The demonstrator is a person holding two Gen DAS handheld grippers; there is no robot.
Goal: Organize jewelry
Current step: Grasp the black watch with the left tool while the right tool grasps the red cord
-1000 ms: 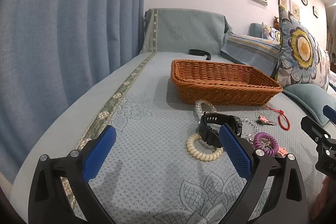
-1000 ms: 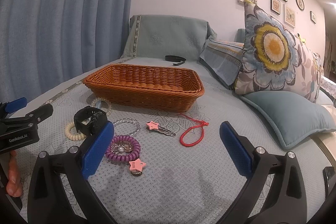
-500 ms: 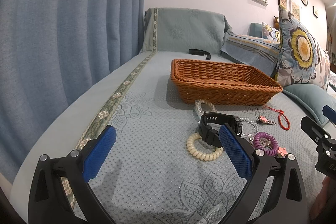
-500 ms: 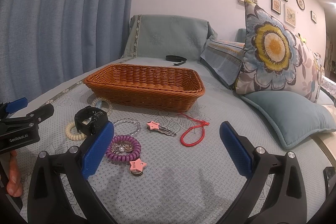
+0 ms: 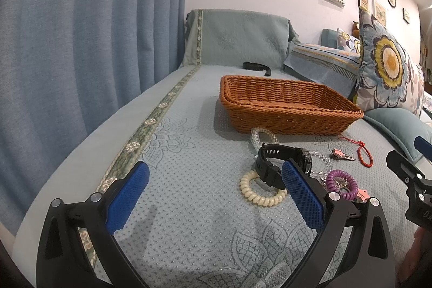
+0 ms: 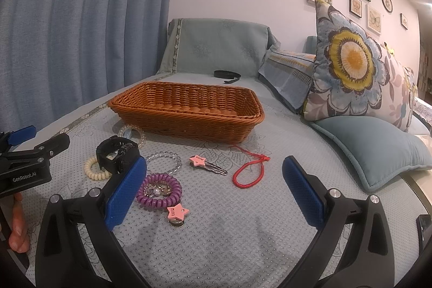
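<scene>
We see the jewelry scattered on the quilted blue-green sofa cover, just in front of a woven wicker basket. A black wristwatch stands on its curled strap, partly over a cream spiral hair tie; one clear bead bracelet lies behind the watch, close to the basket's near wall, and a second clear bead bracelet lies to the watch's right. Nearer to us a purple spiral hair tie encircles a small sparkling metallic piece whose kind we cannot tell. A pink star hair clip lies near the middle, a second pink star clip sits just in front of the purple tie, and a red cord bracelet lies farthest right. From what the low views reveal of the basket's interior, we see nothing in it. Behind it a black strap lies on the sofa, and a floral cushion leans at the right above a plain blue cushion. The left gripper and the right gripper each have their jaws spread wide, holding and touching nothing; the left stands at the left of the jewelry cluster, and the right is close in front of it.
</scene>
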